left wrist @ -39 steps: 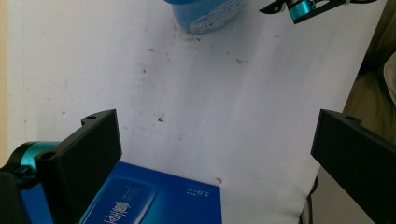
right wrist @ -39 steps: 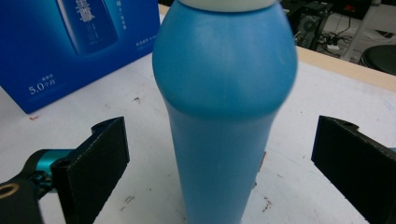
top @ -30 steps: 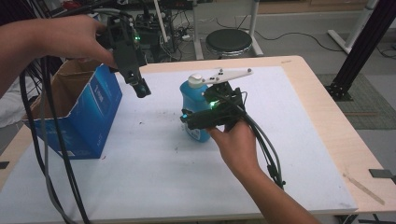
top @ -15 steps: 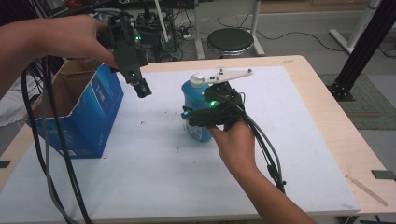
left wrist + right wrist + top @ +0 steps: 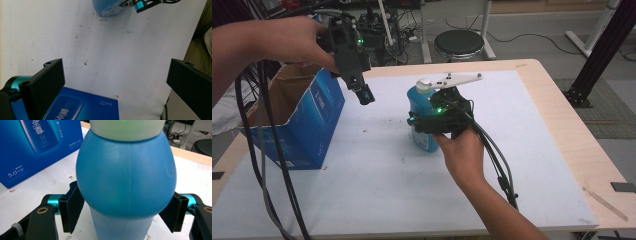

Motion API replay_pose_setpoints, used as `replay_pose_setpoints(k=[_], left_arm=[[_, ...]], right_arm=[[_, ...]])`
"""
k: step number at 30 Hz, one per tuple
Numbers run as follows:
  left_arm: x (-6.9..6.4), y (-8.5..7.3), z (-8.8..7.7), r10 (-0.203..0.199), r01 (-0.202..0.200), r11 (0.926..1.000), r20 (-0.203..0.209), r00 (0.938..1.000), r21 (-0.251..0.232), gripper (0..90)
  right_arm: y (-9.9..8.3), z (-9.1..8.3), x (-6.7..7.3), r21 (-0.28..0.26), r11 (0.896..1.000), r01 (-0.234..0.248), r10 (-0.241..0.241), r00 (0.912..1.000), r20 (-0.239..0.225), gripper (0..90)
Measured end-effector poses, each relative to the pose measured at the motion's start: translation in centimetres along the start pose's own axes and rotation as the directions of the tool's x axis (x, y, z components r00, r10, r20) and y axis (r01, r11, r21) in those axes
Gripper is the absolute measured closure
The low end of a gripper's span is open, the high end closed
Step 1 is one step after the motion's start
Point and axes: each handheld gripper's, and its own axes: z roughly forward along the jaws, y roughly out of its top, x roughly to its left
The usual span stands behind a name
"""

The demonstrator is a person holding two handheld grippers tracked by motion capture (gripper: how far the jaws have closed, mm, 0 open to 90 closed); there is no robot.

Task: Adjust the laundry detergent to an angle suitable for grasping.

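A blue bottle (image 5: 422, 122) with a white pump head (image 5: 447, 80) stands upright on the white mat. My right gripper (image 5: 434, 122) reaches it from the near side. Its jaws have just been closing, and in the right gripper view both pads (image 5: 73, 207) press the bottle (image 5: 125, 175) at its waist. My left gripper (image 5: 363, 94) hangs in the air beside the open blue box (image 5: 309, 125), pointing down toward the mat. Its jaws (image 5: 115, 82) stand wide open with nothing between them, over the box's corner (image 5: 85, 107); the bottle's base (image 5: 107, 7) lies farther off.
The blue carton (image 5: 37, 145) stands at the mat's left, its top open. Cables hang from both grippers, a thick bundle (image 5: 267, 175) at the left. A black stool (image 5: 459, 42) and a black frame leg (image 5: 602, 50) stand beyond the table (image 5: 562, 115).
The right gripper's jaws have drawn in onto the bottle. Both hands and the bottle keep their places.
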Motion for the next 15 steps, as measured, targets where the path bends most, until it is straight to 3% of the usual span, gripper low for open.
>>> replay_pose_setpoints(k=[15], left_arm=[[0.07, -0.14, 0.18, 0.004, -0.004, 1.0000, 0.009, 1.0000, -0.001, 1.7]], right_arm=[[0.08, 0.07, 0.19, -0.011, 1.000, -0.010, 0.010, 0.9999, 0.011, 40.6]])
